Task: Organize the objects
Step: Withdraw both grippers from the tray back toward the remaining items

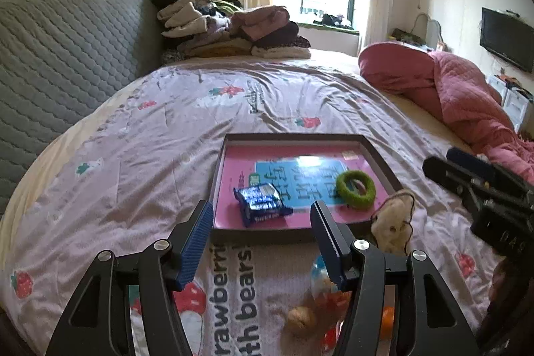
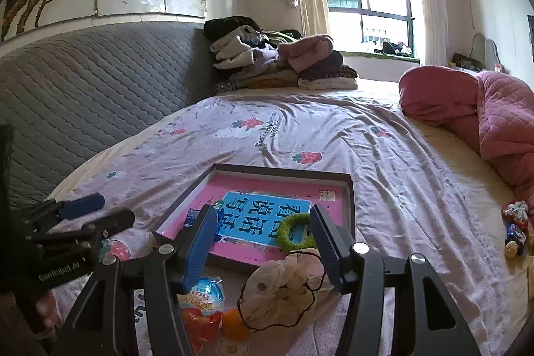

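Both grippers hang parted and empty over the bed; the tray (image 1: 220,155) already holds the blue snack packet (image 1: 262,203) and green ring (image 1: 355,190). The right gripper (image 2: 260,242) seems aimed at the cream scrunchie (image 2: 283,286) just outside the tray; next it must lower and close on that, though the soft shape is hard to make out.

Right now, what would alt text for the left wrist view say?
An open left gripper hovers above a bed, facing a dark-framed tray that holds a blue snack packet and a green ring. A cream fabric pouch lies beside the tray; the right gripper enters from the right.
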Demonstrator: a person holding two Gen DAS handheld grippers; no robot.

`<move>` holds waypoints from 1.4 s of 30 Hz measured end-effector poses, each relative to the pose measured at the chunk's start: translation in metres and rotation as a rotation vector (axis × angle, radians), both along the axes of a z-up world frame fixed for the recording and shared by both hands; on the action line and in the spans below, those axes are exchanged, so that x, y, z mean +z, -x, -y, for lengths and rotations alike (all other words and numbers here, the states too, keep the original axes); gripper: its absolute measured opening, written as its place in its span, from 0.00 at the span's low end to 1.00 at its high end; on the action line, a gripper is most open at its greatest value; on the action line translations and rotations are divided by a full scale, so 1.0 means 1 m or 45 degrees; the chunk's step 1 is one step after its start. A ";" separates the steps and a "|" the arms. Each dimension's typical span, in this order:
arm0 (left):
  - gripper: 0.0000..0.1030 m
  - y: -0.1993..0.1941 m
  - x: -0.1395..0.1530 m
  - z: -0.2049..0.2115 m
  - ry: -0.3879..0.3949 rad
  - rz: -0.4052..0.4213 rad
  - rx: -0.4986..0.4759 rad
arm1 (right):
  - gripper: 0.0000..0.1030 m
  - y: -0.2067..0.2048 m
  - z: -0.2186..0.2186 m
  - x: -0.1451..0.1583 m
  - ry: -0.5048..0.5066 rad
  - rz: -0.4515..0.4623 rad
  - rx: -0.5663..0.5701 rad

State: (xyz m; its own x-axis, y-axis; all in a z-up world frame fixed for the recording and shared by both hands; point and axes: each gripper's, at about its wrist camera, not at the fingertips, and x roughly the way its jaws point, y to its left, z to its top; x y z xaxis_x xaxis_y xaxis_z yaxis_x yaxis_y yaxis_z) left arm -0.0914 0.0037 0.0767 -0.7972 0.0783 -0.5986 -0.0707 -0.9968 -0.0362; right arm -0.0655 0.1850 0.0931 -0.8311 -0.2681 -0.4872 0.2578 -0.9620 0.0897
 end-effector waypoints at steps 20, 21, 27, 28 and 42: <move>0.60 -0.026 -0.036 -0.027 0.066 0.087 -0.090 | 0.56 -0.022 -0.003 -0.006 0.010 -0.002 0.008; 0.60 -0.028 -0.036 -0.029 0.067 0.088 -0.093 | 0.56 -0.022 -0.004 -0.007 0.010 0.002 0.008; 0.60 -0.037 -0.040 -0.037 0.085 0.098 -0.113 | 0.56 -0.031 -0.005 -0.007 0.005 -0.015 0.013; 0.60 -0.038 -0.040 -0.037 0.085 0.100 -0.114 | 0.56 -0.032 -0.005 -0.007 0.004 -0.016 0.016; 0.60 -0.048 -0.052 -0.050 0.108 0.142 -0.167 | 0.56 -0.036 -0.009 -0.020 -0.018 0.035 0.001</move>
